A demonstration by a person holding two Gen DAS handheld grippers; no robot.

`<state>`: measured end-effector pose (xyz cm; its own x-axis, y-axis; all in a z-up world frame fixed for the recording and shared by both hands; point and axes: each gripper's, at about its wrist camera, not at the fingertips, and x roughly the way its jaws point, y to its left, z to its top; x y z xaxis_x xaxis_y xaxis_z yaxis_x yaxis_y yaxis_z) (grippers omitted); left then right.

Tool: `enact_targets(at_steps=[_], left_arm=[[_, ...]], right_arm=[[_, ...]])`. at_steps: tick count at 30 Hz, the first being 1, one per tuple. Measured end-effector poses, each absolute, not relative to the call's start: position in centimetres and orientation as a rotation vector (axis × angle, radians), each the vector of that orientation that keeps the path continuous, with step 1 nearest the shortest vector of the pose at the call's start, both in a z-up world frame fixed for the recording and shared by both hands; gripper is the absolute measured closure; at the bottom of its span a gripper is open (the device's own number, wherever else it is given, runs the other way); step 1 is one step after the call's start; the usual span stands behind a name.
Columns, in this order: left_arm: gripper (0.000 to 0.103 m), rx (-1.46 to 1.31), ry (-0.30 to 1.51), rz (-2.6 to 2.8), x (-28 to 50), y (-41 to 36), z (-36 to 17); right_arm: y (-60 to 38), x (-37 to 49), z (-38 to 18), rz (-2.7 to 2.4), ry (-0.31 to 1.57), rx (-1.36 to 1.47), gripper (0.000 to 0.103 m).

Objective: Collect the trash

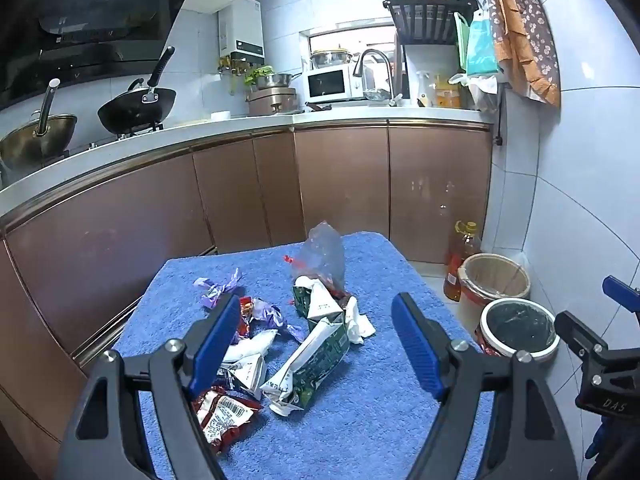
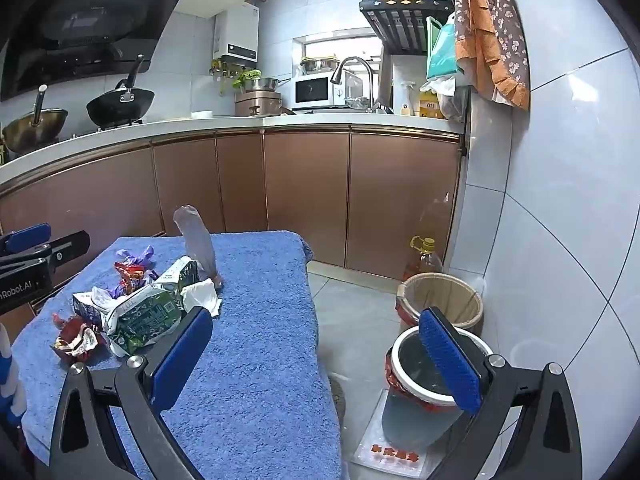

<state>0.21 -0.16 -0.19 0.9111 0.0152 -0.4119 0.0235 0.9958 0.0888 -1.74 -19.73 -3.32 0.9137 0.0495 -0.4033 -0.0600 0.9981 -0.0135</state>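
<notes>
A heap of trash lies on a blue towel-covered table: a crushed green carton, a second green carton, a red wrapper, purple wrappers, a clear plastic bag and a white tissue. My left gripper is open and empty, hovering over the cartons. My right gripper is open and empty, at the table's right edge, above the white-rimmed bin. The green carton and the table also show in the right wrist view.
Two bins stand on the floor right of the table: a white-rimmed bin with a dark liner and a beige bin. An oil bottle stands behind them. Brown cabinets and a tiled wall enclose the space.
</notes>
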Motion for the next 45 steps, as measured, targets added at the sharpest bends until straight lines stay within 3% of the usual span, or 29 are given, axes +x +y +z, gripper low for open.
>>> enact_targets(at_steps=[45], left_arm=[[0.026,0.008,0.504,0.012,3.7,3.6,-3.0]], right_arm=[[-16.2,2.8,-4.7,0.162,0.487,-0.019,0.0]])
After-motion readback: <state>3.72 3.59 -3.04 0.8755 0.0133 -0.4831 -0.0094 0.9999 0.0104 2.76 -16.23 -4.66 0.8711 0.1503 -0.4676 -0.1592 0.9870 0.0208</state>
